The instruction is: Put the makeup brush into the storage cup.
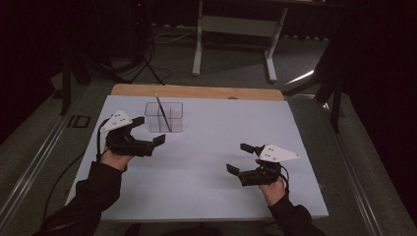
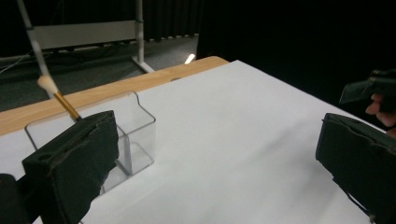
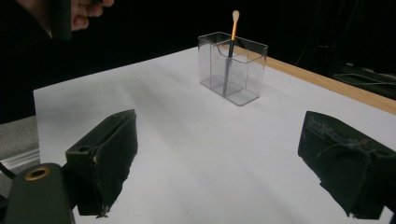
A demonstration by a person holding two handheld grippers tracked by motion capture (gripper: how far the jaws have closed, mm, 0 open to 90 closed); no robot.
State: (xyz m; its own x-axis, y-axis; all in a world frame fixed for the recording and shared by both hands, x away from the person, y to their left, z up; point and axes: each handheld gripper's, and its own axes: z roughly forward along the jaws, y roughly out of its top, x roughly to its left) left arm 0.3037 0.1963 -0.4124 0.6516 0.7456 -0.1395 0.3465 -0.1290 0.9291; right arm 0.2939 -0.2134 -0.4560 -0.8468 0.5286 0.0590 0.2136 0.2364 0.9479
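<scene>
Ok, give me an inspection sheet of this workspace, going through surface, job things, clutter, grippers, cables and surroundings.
Surface: white sheet on a wooden table, bare around the box.
Job's things: clear plastic box with a divider, near the far left of the sheet; a brush leans in it, tip up.
Clutter: nothing seen.
Grippers: left gripper open beside the box, not touching it; right gripper open over the sheet, nothing between its fingers.
Cables: one trails from the left gripper off the table's left edge.
Surroundings: dark room, grey floor, a white table frame behind.
</scene>
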